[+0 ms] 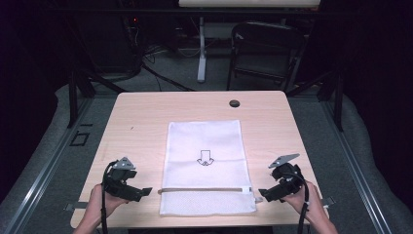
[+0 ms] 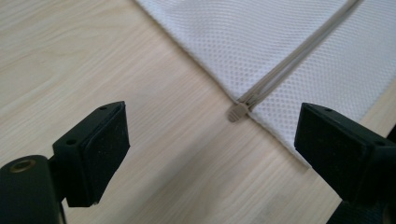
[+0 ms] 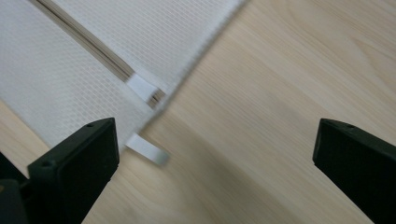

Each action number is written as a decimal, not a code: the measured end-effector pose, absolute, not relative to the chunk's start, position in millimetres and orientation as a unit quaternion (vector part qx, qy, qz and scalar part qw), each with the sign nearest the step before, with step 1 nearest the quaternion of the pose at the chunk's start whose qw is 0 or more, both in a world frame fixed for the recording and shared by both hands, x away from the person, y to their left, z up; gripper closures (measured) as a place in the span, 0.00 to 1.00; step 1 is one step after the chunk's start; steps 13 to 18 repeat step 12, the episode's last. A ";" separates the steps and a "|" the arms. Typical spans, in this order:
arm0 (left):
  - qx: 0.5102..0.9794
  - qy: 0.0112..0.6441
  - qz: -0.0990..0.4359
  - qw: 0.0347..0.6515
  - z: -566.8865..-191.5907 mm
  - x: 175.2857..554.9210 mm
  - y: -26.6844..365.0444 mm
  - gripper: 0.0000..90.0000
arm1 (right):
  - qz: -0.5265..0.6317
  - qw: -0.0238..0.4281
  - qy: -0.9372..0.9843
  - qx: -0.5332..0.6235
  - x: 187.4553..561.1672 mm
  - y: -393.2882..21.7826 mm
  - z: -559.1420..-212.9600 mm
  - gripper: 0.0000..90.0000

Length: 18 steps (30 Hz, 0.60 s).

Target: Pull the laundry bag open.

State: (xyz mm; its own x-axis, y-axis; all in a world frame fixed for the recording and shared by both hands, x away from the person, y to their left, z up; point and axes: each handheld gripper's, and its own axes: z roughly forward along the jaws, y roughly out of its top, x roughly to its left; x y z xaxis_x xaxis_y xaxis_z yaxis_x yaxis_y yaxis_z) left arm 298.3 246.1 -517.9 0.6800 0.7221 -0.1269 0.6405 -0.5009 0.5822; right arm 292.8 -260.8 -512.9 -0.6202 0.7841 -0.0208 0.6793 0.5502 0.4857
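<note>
We see a white mesh bag (image 1: 207, 165) lying flat on the table (image 1: 136, 117), its beige zipper (image 1: 202, 189) running across near the person's edge. Our left gripper (image 1: 146, 191) sits just off the zipper's left end, jaws spread wide and empty; our right gripper (image 1: 264, 193) sits beside the bag's right edge, jaws wide apart, gripping nothing.

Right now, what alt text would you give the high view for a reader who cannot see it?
A white mesh laundry bag lies flat on a light wooden table, its zipper running across near the person's edge. The left gripper and right gripper, one in each hand, flank the zipper's two ends, jaws open and holding nothing.
</note>
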 end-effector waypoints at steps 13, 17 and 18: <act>0.857 0.415 0.076 0.296 -525.6 303.0 256.1 0.06 | 0.204 0.124 0.863 0.445 291.8 -285.0 -529.9 0.00; 0.857 0.415 0.076 0.296 -525.6 303.0 256.1 0.06 | 0.204 0.124 0.863 0.445 291.8 -285.0 -529.9 0.00; 0.857 0.415 0.076 0.296 -525.6 303.0 256.1 0.06 | 0.204 0.124 0.863 0.445 291.8 -285.0 -529.9 0.00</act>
